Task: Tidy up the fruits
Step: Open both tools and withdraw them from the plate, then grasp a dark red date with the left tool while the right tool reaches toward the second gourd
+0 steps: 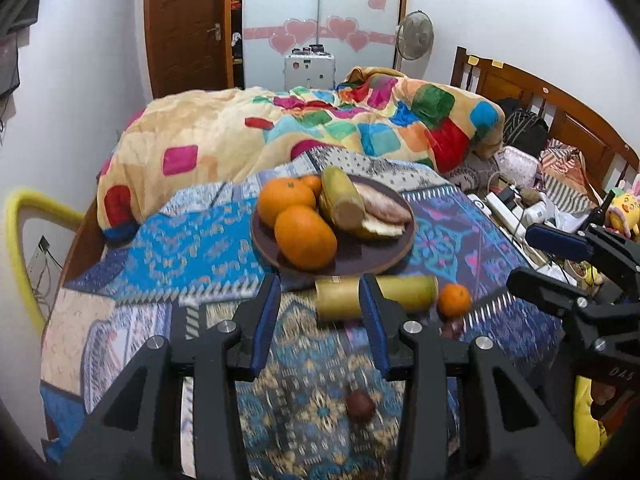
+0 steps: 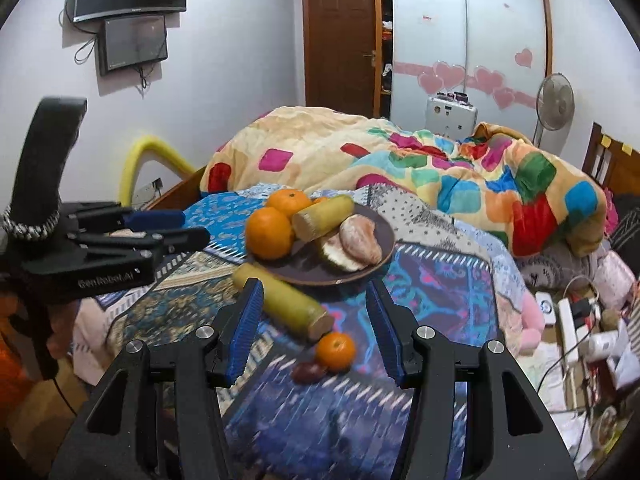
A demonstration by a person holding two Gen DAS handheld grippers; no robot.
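Note:
A dark brown plate point(image 1: 384, 260) point(image 2: 380, 248) on the patterned bedspread holds oranges point(image 1: 305, 237) point(image 2: 269, 233), a yellow-green sugarcane piece point(image 1: 340, 200) point(image 2: 320, 216) and peeled pomelo segments point(image 1: 384, 208) point(image 2: 360, 240). A second sugarcane piece point(image 1: 404, 292) point(image 2: 284, 304) lies on the cloth in front of the plate, beside a small orange point(image 1: 454, 300) point(image 2: 335, 351) and a dark red date point(image 2: 308, 372). Another dark date point(image 1: 360, 406) lies nearer. My left gripper point(image 1: 320, 312) is open and empty, just short of the loose sugarcane. My right gripper point(image 2: 314, 320) is open and empty above the loose sugarcane and small orange.
A colourful quilt point(image 1: 320, 128) is heaped behind the plate. Cables, power strips and small items point(image 1: 520, 208) point(image 2: 580, 320) clutter the right side by the wooden headboard point(image 1: 560, 112). A yellow chair back point(image 1: 24, 240) stands at the left. The right gripper shows in the left wrist view point(image 1: 560, 264).

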